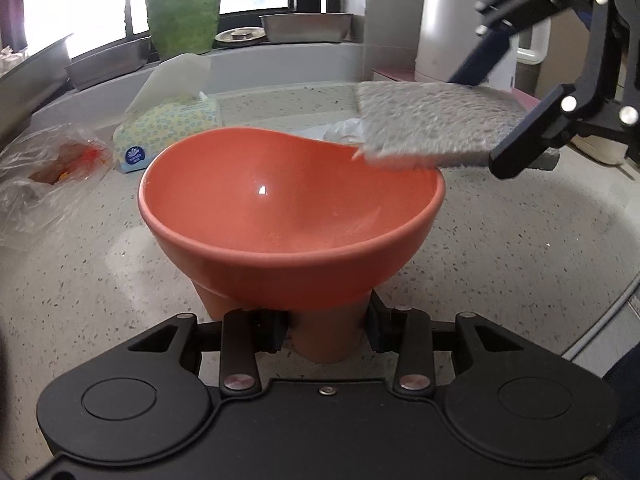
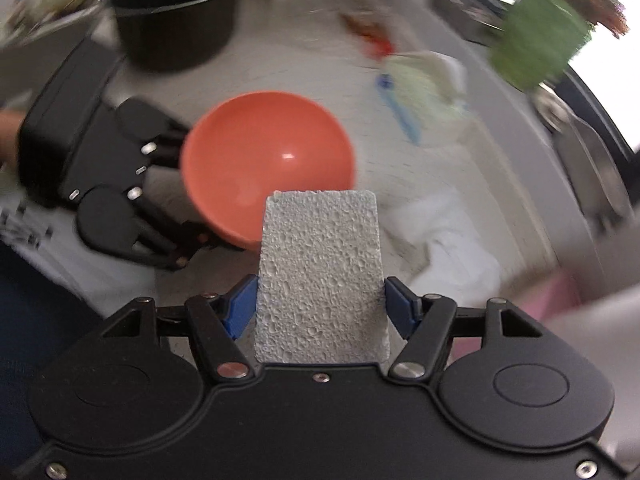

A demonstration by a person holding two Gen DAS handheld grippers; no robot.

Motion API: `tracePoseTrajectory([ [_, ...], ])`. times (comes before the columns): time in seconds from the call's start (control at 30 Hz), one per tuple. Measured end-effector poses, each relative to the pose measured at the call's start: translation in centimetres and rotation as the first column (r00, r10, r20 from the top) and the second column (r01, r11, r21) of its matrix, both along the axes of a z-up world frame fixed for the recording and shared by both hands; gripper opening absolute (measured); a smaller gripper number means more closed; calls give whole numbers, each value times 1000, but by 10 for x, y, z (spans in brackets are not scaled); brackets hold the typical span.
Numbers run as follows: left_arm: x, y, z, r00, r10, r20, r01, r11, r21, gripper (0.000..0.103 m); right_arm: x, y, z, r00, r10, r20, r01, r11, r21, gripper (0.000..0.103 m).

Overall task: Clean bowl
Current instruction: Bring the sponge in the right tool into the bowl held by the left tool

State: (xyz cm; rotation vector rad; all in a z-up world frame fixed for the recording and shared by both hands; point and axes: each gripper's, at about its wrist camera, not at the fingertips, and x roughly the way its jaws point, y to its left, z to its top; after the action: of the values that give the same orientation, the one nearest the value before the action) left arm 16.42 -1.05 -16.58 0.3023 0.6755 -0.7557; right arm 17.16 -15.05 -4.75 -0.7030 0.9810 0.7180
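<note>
Over the speckled counter [image 1: 500, 240], your left gripper [image 1: 326, 330] clamps the upright, empty bowl's [image 1: 292, 216] foot; your right gripper [image 2: 320, 308] pinches the sponge [image 2: 320, 276], long axis toward the bowl.

Both grippers [image 1: 326, 330] [image 2: 320, 308] clamped, loaded.

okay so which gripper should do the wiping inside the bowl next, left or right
Right. The right gripper is shut on the sponge, which sits at the bowl rim. The left gripper is shut on the bowl's foot, steadying it.
</note>
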Motion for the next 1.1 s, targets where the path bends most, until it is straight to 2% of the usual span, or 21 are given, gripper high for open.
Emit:
tracePoseTrajectory([
  [0.13, 0, 6, 1, 999, -50, -3, 50, 999, 7, 38, 7, 17, 2, 994, 96, -47, -98, 994, -38, 71],
  [0.33, 2, 10, 1, 996, -90, -10, 90, 996, 10, 38, 23, 55, -6, 968, 221, -118, -233, 967, -100, 72],
  [0.67, 2, 11, 1, 995, -94, -13, 94, 995, 10, 38, 58, 95, -15, 953, 252, -167, -272, 957, -106, 72],
  [0.83, 2, 14, 2, 996, -92, -12, 92, 996, 10, 38, 68, 101, -22, 949, 239, -205, -267, 956, -122, 72],
  [1.03, 2, 15, 1, 996, -90, -9, 90, 996, 0, 38, 78, 92, -24, 954, 185, -236, -227, 959, -168, 72],
  [1.1, 3, 16, 1, 996, -90, -10, 90, 996, -3, 38, 84, 86, -28, 949, 145, -280, -206, 957, -203, 72],
])
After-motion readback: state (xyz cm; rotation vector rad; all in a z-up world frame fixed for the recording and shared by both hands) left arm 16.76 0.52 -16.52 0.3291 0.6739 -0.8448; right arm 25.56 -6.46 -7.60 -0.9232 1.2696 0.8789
